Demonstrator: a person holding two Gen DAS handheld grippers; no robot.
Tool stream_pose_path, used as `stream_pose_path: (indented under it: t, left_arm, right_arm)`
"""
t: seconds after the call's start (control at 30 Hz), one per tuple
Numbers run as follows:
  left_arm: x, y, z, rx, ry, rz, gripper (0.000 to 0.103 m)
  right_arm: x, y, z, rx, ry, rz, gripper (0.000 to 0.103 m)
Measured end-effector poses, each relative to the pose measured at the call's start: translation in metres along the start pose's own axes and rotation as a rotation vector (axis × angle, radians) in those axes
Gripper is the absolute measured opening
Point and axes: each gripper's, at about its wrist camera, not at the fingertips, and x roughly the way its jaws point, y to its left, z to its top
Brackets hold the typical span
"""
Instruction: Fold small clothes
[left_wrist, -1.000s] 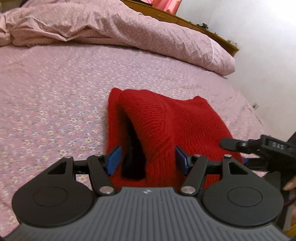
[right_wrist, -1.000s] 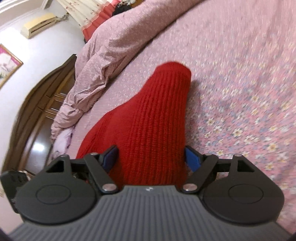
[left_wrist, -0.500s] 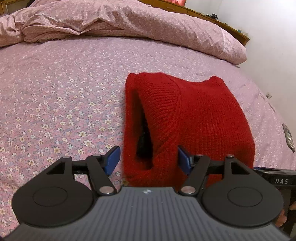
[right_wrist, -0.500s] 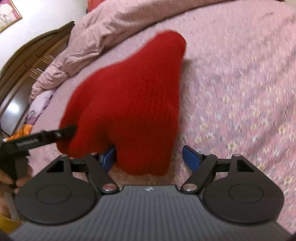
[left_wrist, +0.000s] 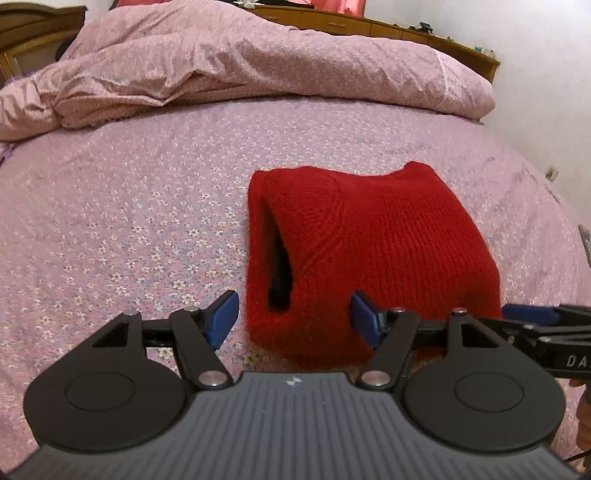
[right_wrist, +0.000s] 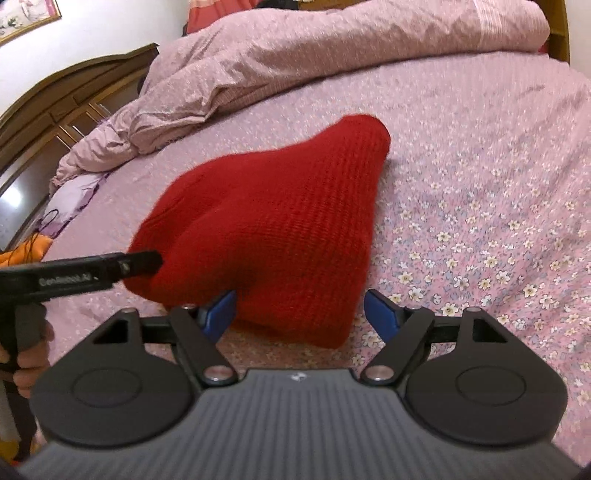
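Observation:
A red knitted garment (left_wrist: 373, 243) lies folded into a thick bundle on the pink flowered bed sheet (left_wrist: 129, 221), with a dark opening on its left side. It also shows in the right wrist view (right_wrist: 269, 236). My left gripper (left_wrist: 293, 314) is open and empty, its jaws wide apart just short of the bundle's near edge. My right gripper (right_wrist: 301, 310) is open and empty, also just short of the bundle. Each gripper shows in the other's view: the right one (left_wrist: 543, 325) at the bundle's right corner, the left one (right_wrist: 103, 273) at its left side.
A crumpled pink duvet (left_wrist: 258, 62) lies along the far side of the bed. A wooden headboard (right_wrist: 62, 99) stands at the left in the right wrist view, and a white wall (left_wrist: 546, 74) runs along the right. An orange thing (right_wrist: 26, 254) lies by the bed's left edge.
Both grippers have drawn back from the red bundle, which now lies on the sheet in front of the open jaws instead of between them. The bundle has settled flatter.

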Motion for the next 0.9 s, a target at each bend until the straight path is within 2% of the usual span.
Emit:
stream_pose_path:
  t: [0.5, 0.9]
  left_arm:
    - [-0.025, -0.019, -0.022, 0.001, 0.037, 0.075, 0.073]
    - [-0.013, -0.022, -0.029, -0.027, 0.076, 0.087, 0.073]
  right_arm:
    - [-0.03, 0.033, -0.02, -0.049, -0.073, -0.058, 0.078]
    - [-0.027, 0.034, -0.027, -0.064, -0.124, -0.138, 0.078]
